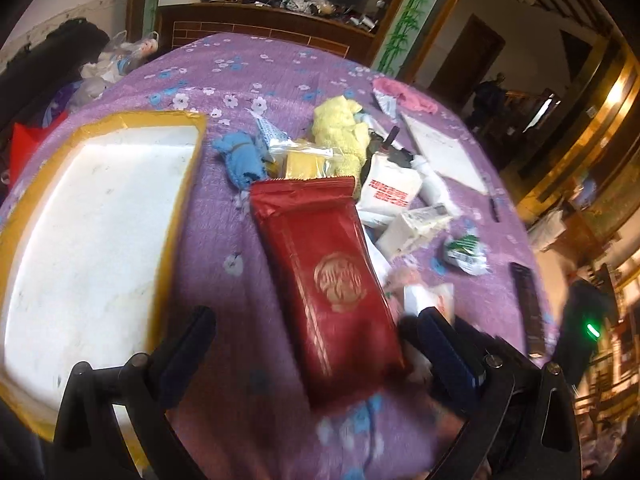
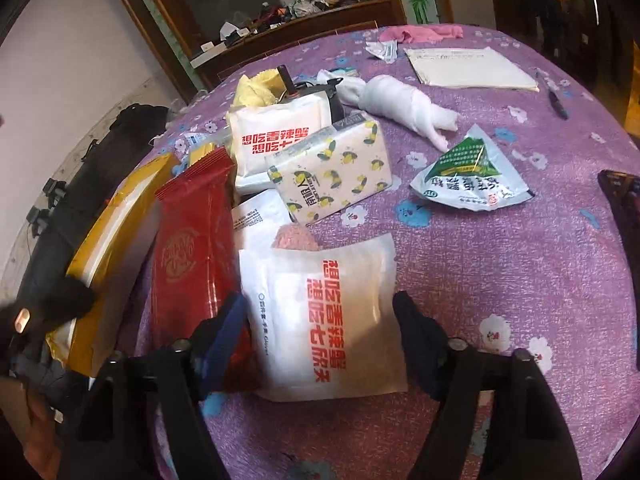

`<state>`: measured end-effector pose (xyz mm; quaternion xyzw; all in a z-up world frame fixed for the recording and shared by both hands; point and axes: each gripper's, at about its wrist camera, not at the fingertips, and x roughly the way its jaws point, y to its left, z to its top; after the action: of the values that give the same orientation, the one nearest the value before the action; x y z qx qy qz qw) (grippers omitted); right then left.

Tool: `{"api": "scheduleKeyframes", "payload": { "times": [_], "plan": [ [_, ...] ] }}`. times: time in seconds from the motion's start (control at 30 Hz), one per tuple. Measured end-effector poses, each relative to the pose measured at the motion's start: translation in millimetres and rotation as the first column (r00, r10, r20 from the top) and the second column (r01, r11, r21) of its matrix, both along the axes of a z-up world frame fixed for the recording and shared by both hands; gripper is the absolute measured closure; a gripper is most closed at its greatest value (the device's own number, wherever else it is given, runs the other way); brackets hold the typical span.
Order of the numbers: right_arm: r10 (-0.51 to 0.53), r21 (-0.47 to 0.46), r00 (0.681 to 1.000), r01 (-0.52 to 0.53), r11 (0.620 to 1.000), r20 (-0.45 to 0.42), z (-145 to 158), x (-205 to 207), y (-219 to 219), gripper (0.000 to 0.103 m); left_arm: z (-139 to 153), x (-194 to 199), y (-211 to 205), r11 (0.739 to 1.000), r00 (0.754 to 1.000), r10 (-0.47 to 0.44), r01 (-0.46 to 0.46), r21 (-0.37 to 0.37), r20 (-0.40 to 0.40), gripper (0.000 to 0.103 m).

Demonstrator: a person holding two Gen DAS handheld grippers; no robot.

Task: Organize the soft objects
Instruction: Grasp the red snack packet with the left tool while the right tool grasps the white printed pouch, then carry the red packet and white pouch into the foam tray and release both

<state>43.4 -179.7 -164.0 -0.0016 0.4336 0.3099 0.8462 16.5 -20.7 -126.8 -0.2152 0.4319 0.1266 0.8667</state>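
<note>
lemon-print tissue pack [image 2: 334, 170] and green sachet [image 2: 468, 174] beyond white pouch [image 2: 324, 316]

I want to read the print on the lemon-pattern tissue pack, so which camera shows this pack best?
The right wrist view shows the lemon-pattern tissue pack best: its whole top face is sharp and unhidden, leaning on a white packet with red print. In the left wrist view it is small, blurred and seen edge-on, so its pattern cannot be read.
</note>
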Motion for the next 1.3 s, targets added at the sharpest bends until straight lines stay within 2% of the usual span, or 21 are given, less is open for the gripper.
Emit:
{"api": "scheduleKeyframes", "payload": {
  "times": [0.1,0.23,0.33,0.37,0.4,0.5,0.63,0.83,1.03,1.17,1.3],
  "plan": [
    [0.014,0.032,1.0,-0.014,0.999,-0.002,1,-2,-3,0.052,-8,22,-7,0.999,0.999,-0.015,0.016,0.028,-0.03,0.002],
    [0.029,0.067,1.0,-0.029,0.997,-0.005,1,-6,-9,0.056,-22,41,-14,0.999,0.997,-0.02,0.024,0.047,-0.072,0.008],
    [0.042,0.091,0.999,-0.043,0.995,0.012,5,-9,-15,0.057,-35,47,-16,0.998,0.994,-0.019,0.025,0.06,-0.103,0.022],
    [0.047,0.097,0.999,-0.048,0.994,0.014,7,-9,-16,0.057,-40,49,-15,0.999,0.993,-0.018,0.023,0.041,-0.114,0.031],
    [0.051,0.105,0.999,-0.052,0.993,0.015,9,-8,-17,0.057,-44,49,-11,1.0,0.994,-0.017,0.015,-0.016,-0.111,0.038],
    [0.048,0.12,0.999,-0.05,0.992,0.019,13,-9,-23,0.057,-42,42,-9,0.999,0.996,-0.009,0.005,-0.054,-0.088,0.046],
    [0.044,0.175,0.999,-0.044,0.984,0.004,15,-7,-31,0.057,-36,29,-8,0.996,0.997,-0.017,0.01,-0.088,-0.074,0.05],
    [0.037,0.247,0.999,-0.028,0.969,-0.028,18,1,-29,0.057,-21,-3,0,0.989,0.999,-0.015,0.009,-0.147,-0.041,0.051],
    [0.044,0.271,0.998,-0.033,0.962,-0.034,20,4,-19,0.057,-5,-28,15,0.984,0.999,0.007,0.0,-0.179,0.038,0.051],
    [0.059,0.285,0.997,-0.043,0.958,-0.047,23,2,-14,0.057,1,-31,24,0.974,0.997,0.014,0.004,-0.225,0.078,0.052],
    [0.089,0.302,0.995,-0.071,0.951,-0.046,34,-2,-4,0.057,8,-37,30,0.973,0.995,0.015,0.008,-0.231,0.101,0.053]
  ]
}}
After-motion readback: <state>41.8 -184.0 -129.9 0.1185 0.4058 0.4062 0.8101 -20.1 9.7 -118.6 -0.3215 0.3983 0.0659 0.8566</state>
